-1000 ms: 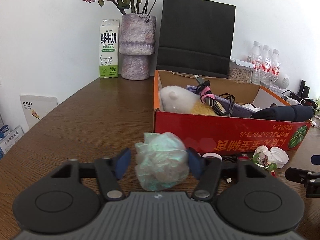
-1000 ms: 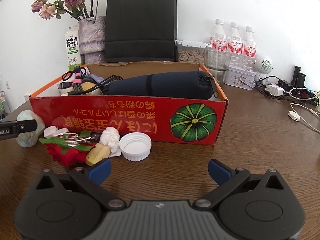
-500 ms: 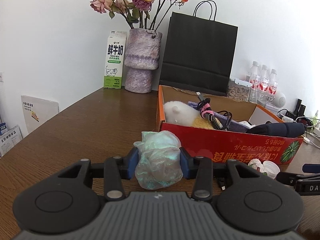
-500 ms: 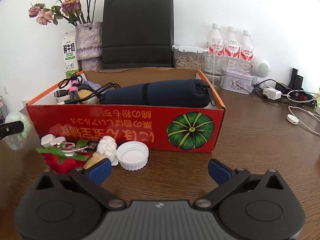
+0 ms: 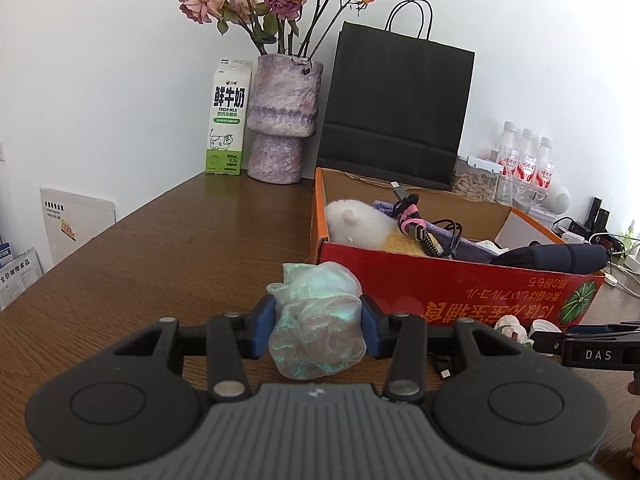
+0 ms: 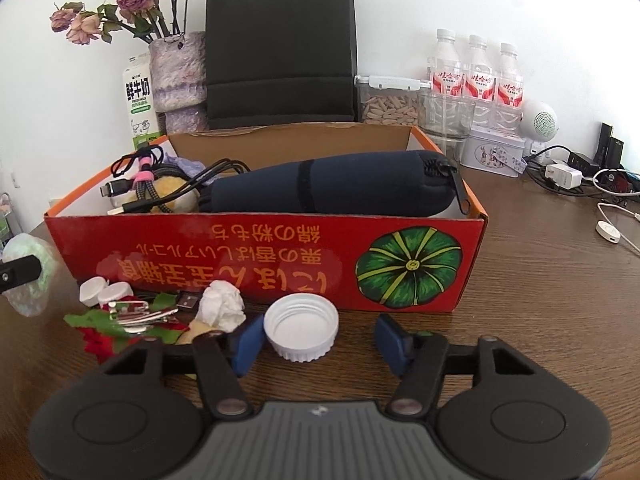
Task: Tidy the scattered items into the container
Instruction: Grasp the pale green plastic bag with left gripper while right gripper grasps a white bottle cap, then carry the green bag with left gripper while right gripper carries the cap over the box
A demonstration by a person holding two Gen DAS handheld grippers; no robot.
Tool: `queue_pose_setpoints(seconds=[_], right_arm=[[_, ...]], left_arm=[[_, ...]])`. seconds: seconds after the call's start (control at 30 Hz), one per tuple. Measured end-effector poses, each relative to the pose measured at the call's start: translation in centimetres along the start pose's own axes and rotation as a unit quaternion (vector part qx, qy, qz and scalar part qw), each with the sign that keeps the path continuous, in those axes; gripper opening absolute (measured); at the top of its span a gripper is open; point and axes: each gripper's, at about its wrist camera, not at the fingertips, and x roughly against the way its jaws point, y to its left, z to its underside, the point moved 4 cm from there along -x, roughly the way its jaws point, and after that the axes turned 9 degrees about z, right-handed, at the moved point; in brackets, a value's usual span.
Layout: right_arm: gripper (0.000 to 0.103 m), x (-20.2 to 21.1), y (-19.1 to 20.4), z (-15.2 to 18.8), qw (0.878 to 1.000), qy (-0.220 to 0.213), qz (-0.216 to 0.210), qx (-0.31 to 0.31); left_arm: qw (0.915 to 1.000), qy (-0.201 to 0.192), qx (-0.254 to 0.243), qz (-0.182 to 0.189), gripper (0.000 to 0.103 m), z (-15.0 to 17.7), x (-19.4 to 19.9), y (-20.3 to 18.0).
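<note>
My left gripper (image 5: 318,320) is shut on a crumpled iridescent plastic wrap (image 5: 316,324), held in front of the red cardboard box's (image 5: 460,280) left corner. The box holds a white plush, cables and a dark pouch (image 6: 320,184). My right gripper (image 6: 320,338) is low over the table before the box (image 6: 240,248), and its jaws are closing. An upturned white cap (image 6: 302,330) lies between them, with a gap still showing at the right pad. Left of the cap lie a tissue ball (image 6: 222,306), a red fake flower (image 6: 100,340), a metal clip (image 6: 140,314) and small white caps (image 6: 106,292).
Behind the box stand a black paper bag (image 6: 280,40), a vase of roses (image 5: 284,120), a milk carton (image 5: 226,120), a seed jar (image 6: 388,100), water bottles (image 6: 476,76) and a tin (image 6: 494,156). Chargers and cables (image 6: 580,172) lie at the right.
The left jaws closed onto the plastic wrap and the view tipped upward. The right jaws went from wide apart to narrow around the white cap, now closer.
</note>
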Motion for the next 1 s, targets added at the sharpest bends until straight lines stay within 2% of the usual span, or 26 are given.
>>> queue_pose_setpoints(seconds=[0.07, 0.57, 0.83, 1.0], right_arm=[[0.039, 0.1, 0.1, 0.0, 1.0, -0.003, -0.005, 0.003], [0.039, 2.0, 1.1, 0.2, 0.999, -0.042, -0.011, 0.022], [0.039, 4.6, 1.5, 0.0, 0.995, -0.087, -0.019, 0.033], [0.039, 7.4, 1.7, -1.4, 0.991, -0.127, -0.029, 0.031]], left_arm=[[1.0, 0.0, 0.0, 0.0, 0.045, 0.0, 0.0, 0.0], [1.0, -0.002, 0.002, 0.001, 0.045, 0.0, 0.1, 0.1], [0.9995, -0.032, -0.001, 0.005, 0.045, -0.8, 1.2, -0.3], [0.9983, -0.054, 0.01, 0.019, 0.045, -2.3, 2.5, -1.1]])
